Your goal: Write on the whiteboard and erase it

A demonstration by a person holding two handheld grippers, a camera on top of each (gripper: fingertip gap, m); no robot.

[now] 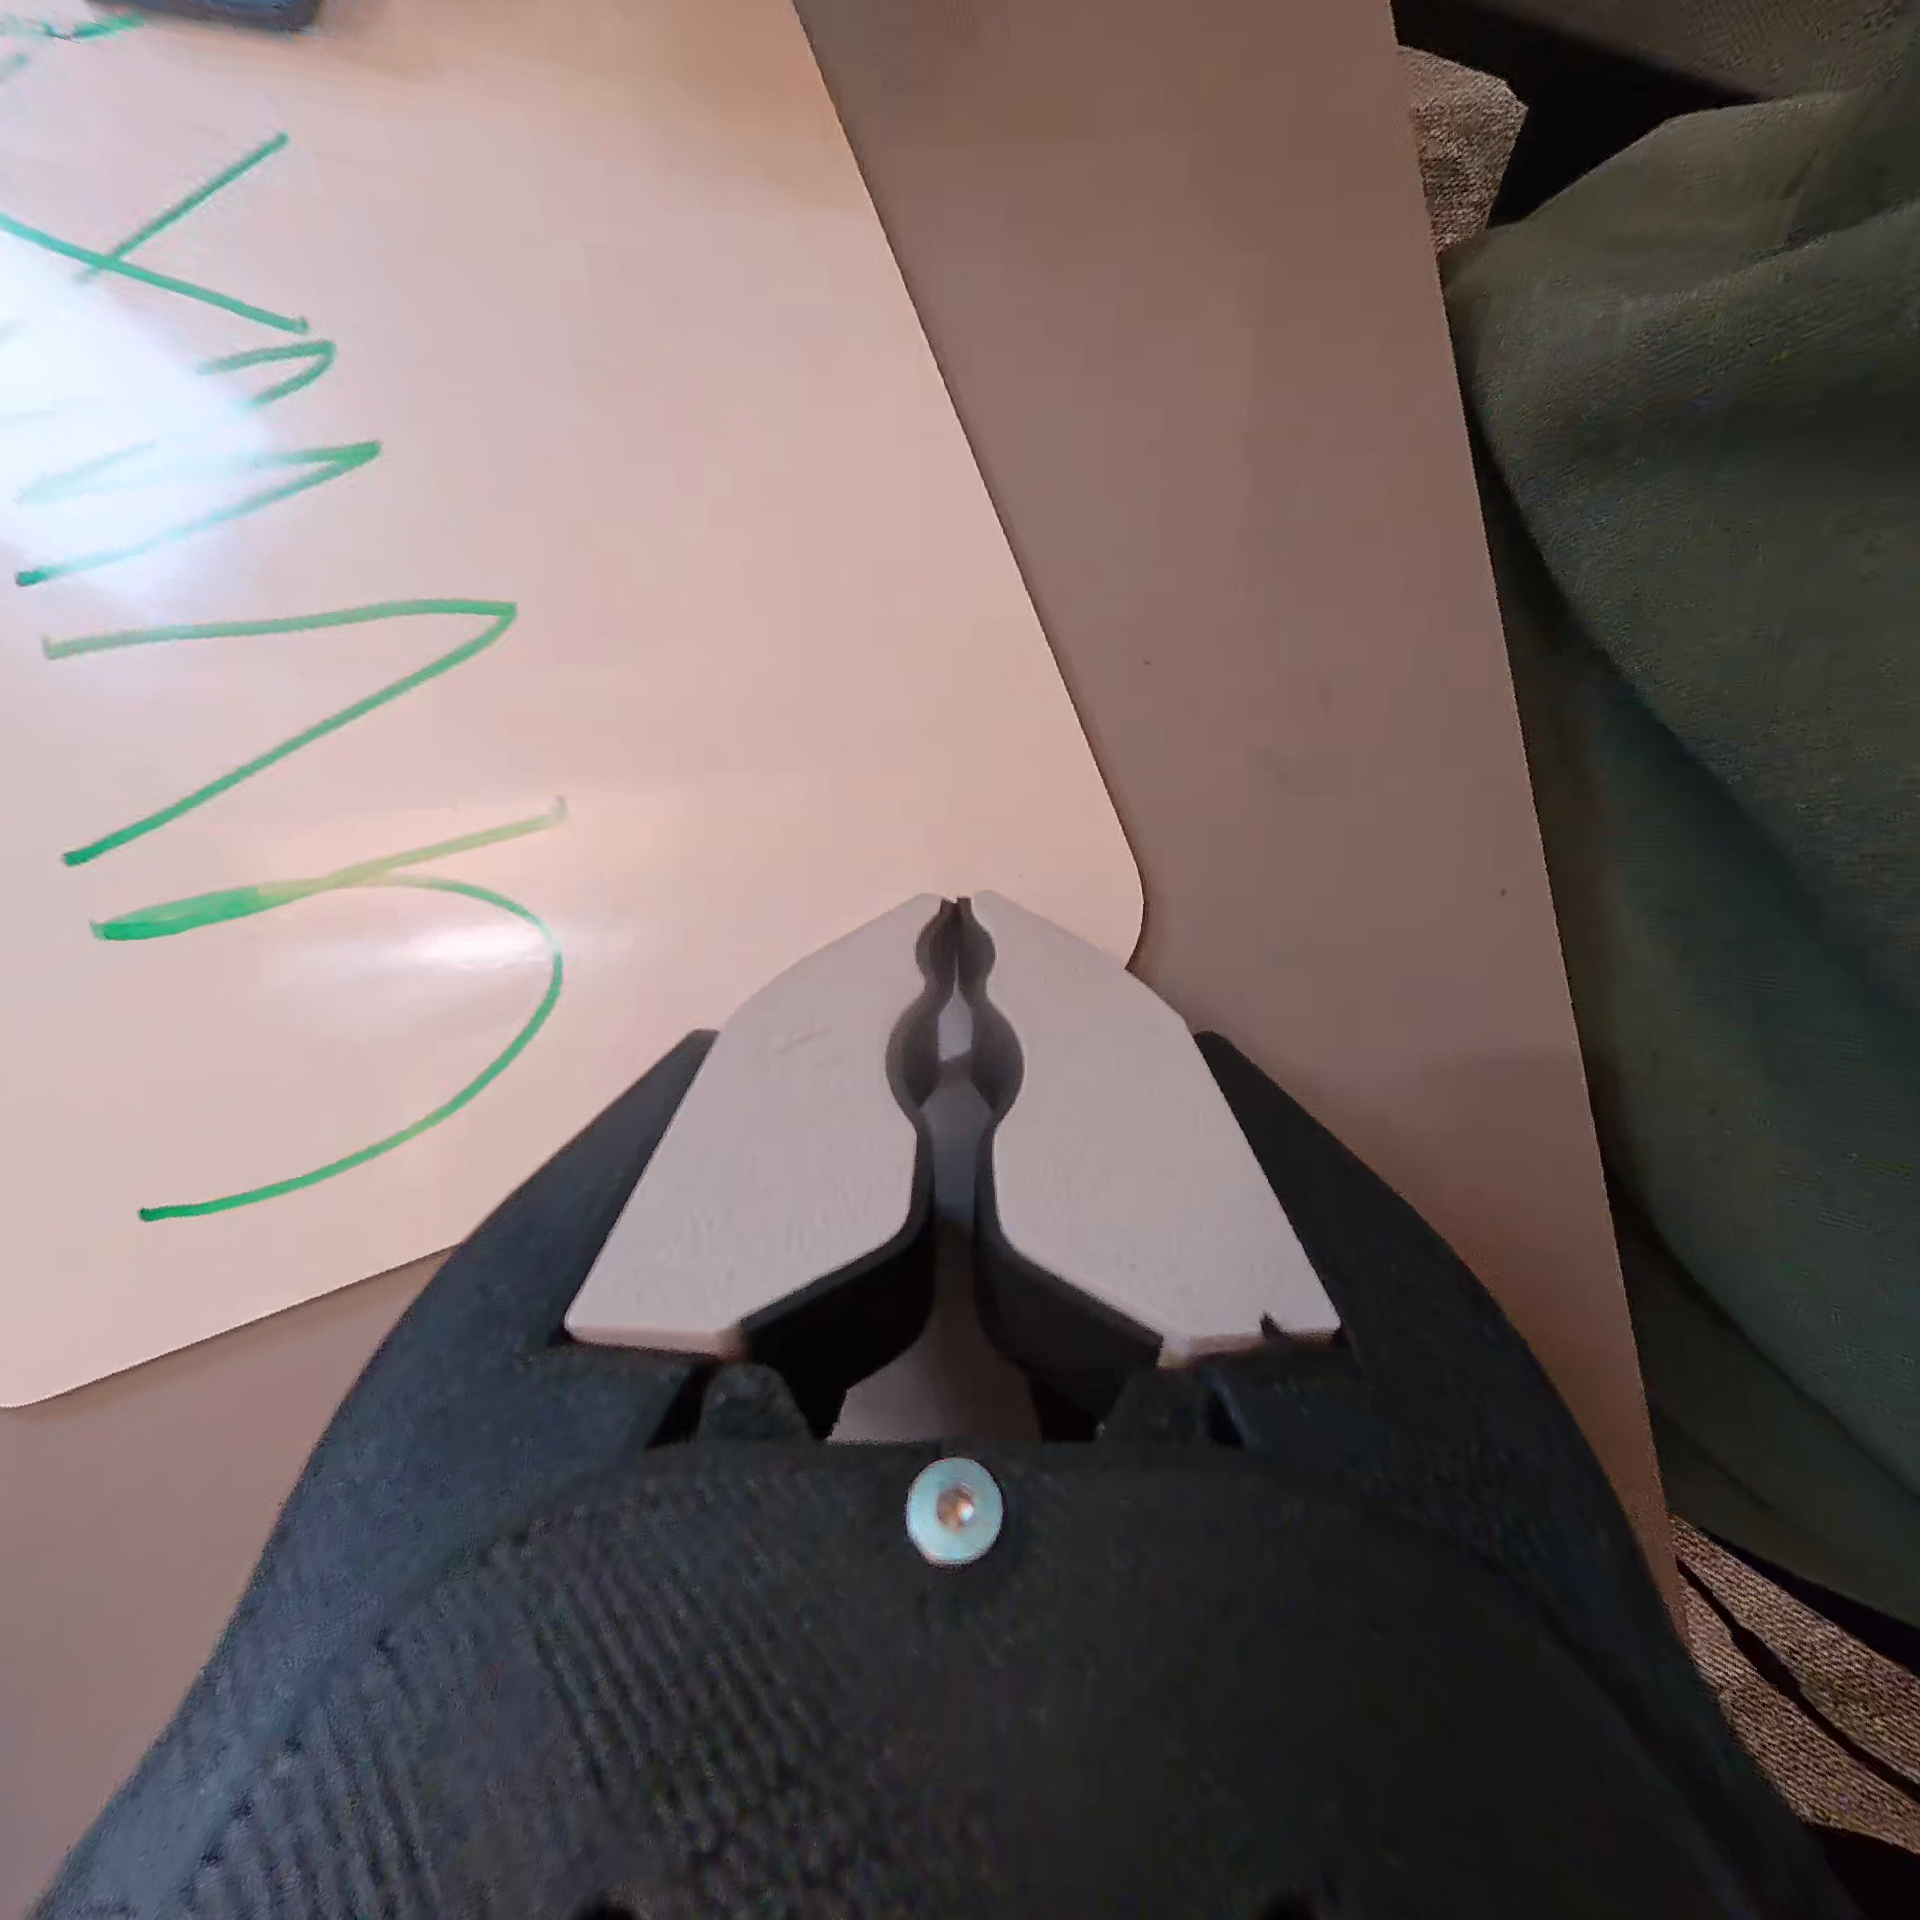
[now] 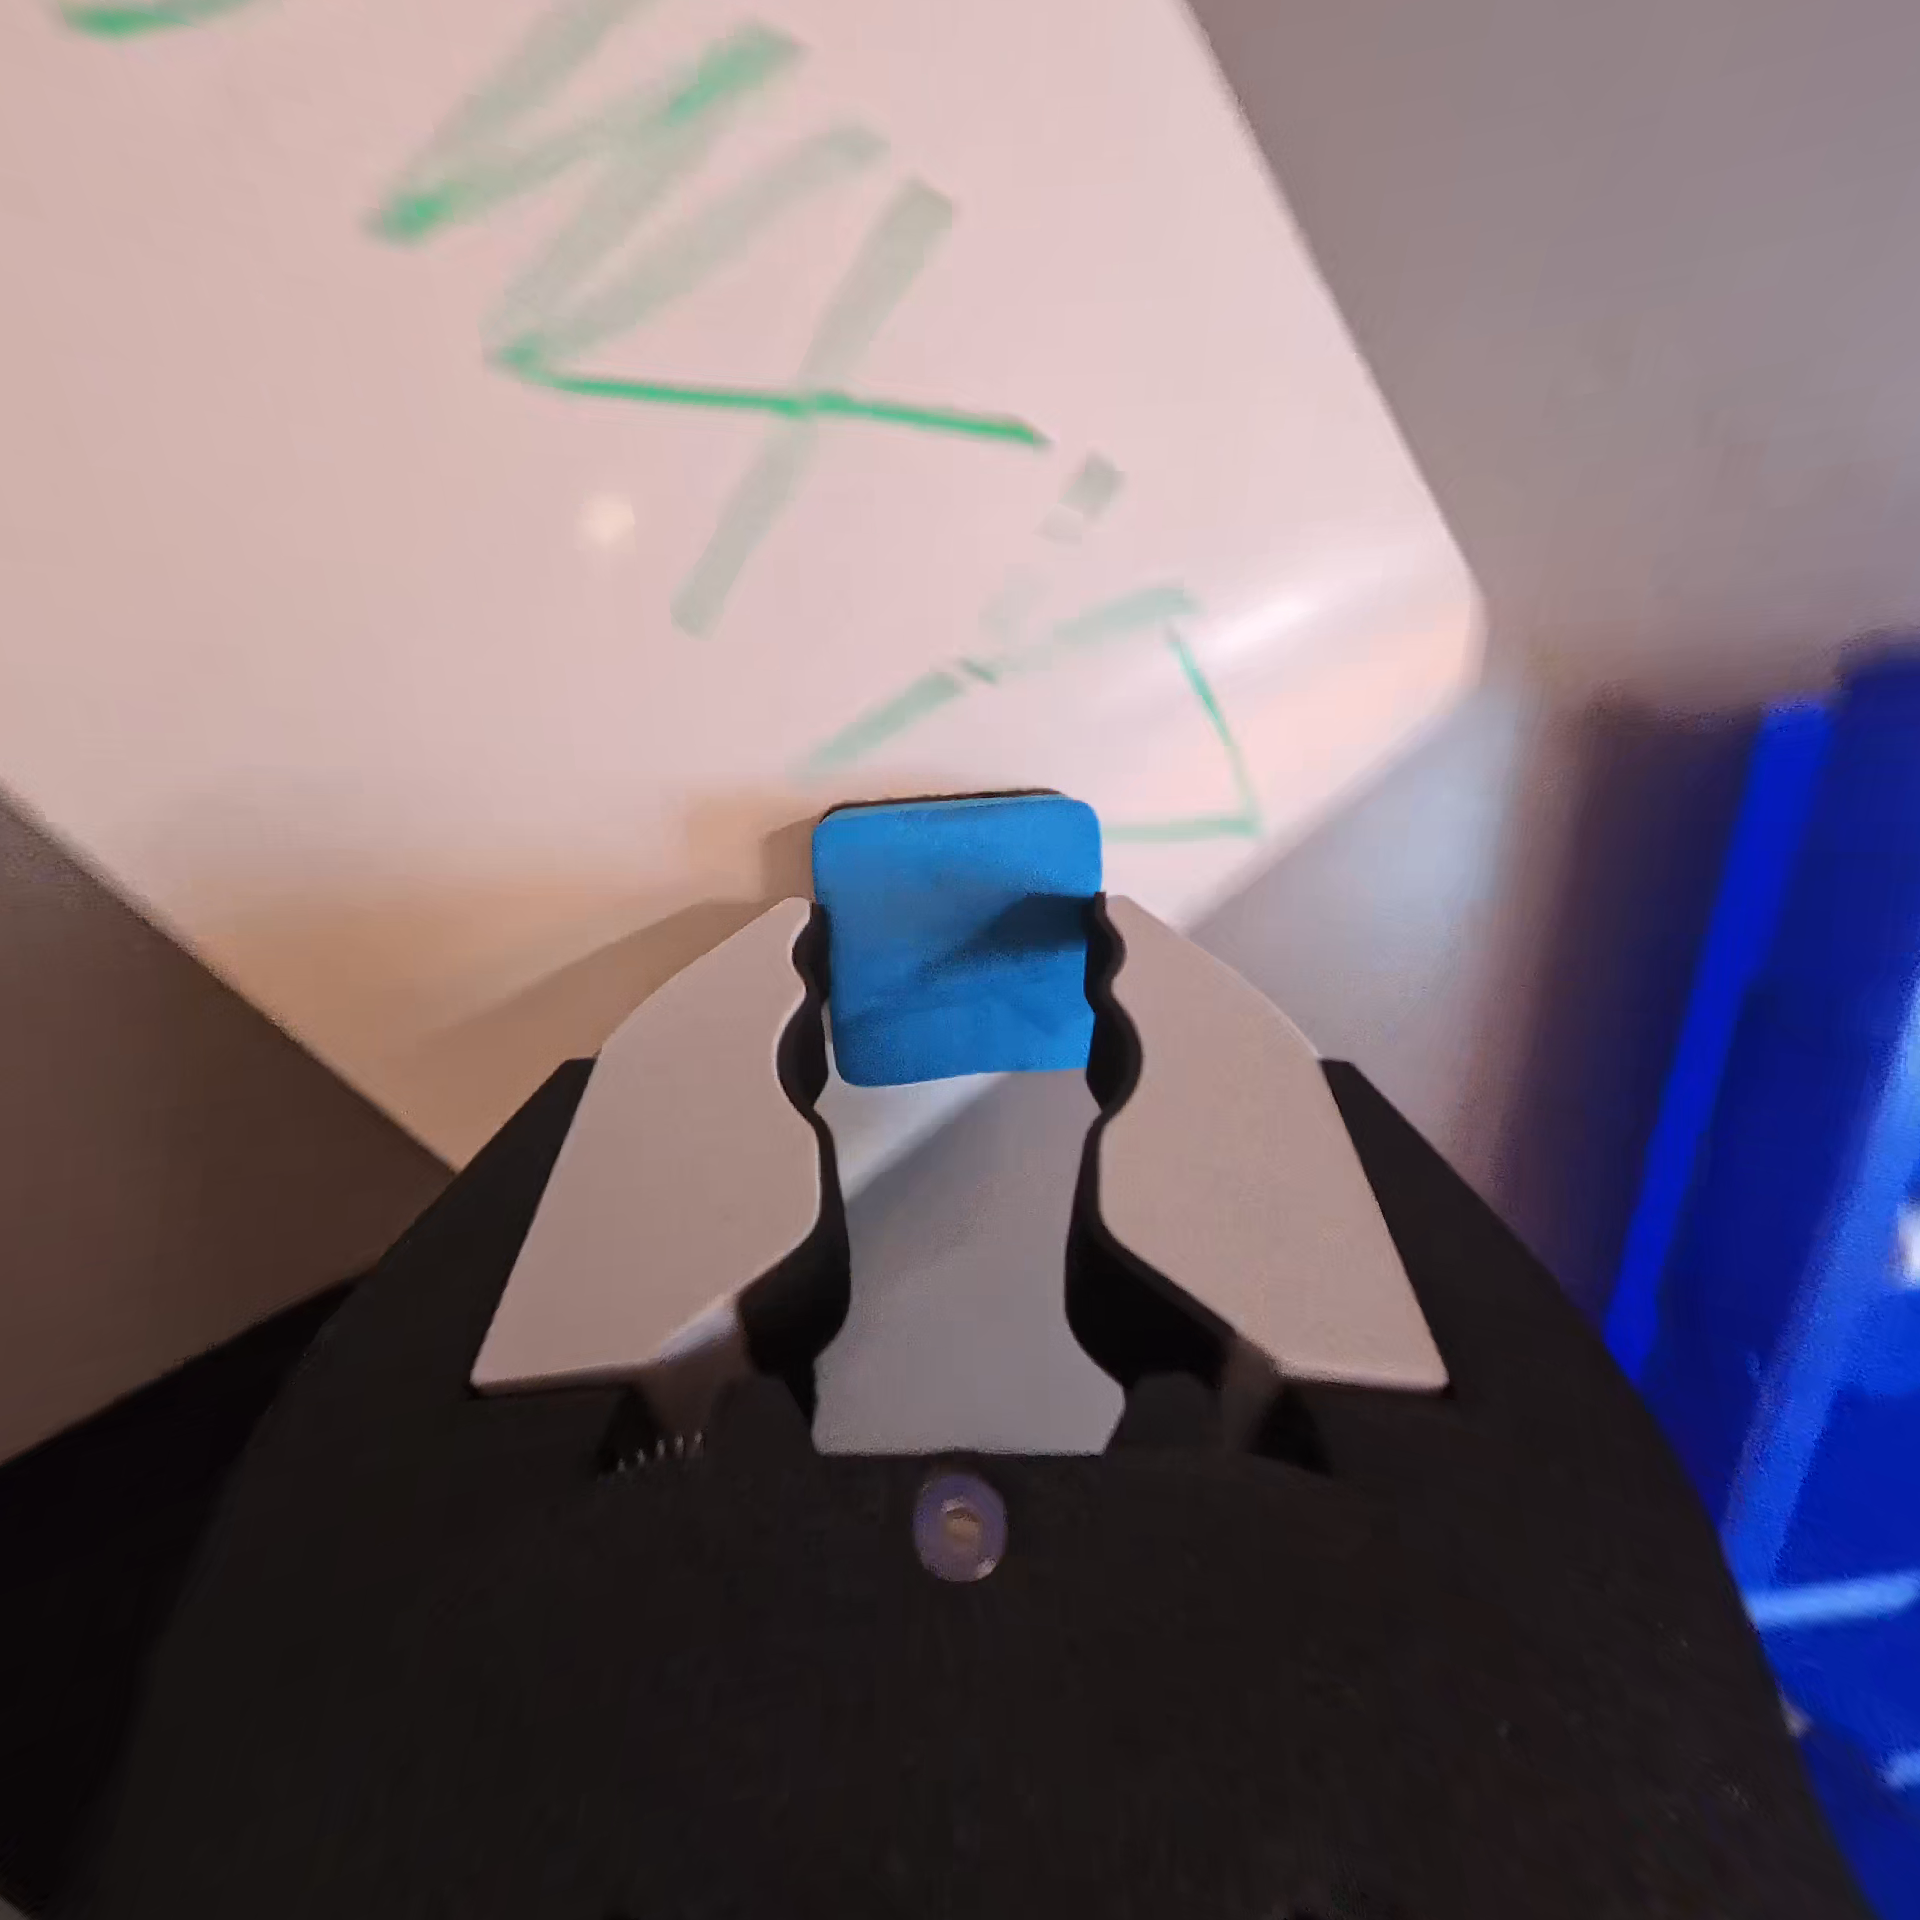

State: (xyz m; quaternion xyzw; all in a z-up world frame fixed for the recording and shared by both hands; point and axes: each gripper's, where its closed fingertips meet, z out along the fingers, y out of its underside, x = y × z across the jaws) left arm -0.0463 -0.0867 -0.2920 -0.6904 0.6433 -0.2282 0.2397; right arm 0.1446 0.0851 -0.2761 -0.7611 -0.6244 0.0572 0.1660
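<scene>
Flat white glossy whiteboard (image 2: pixel 312 582) with rounded corners, lying on the grey-brown counter (image 1: pixel 1299 623) and covered in green marker strokes (image 1: pixel 312 727). Writing judged complete; erasing step in hand. Small square blue foam eraser (image 2: pixel 954 940) with a dark underside, pinched between the grey fingers of the right claw (image 2: pixel 954 914), seemingly pressed to the board near its lower edge, just beside a green stroke. Strokes nearest the eraser look faded and broken in the right wrist view, though motion blur makes it hard to tell smearing from wiping. Next move, as a judgement: sweeping the eraser flat across the remaining green lines, with steady downward pressure and a firm pinch against the foam twisting loose. Left claw (image 1: pixel 956 914) closed on nothing, tips meeting over the board's rounded corner; whether touching the board, impossible to tell.

Count: one whiteboard, one eraser, two claws. No marker identifiable in either view. Beside the counter, one green cloth (image 1: pixel 1714 727); near the right claw, one blurred blue object (image 2: pixel 1787 1143), kind unclear.
</scene>
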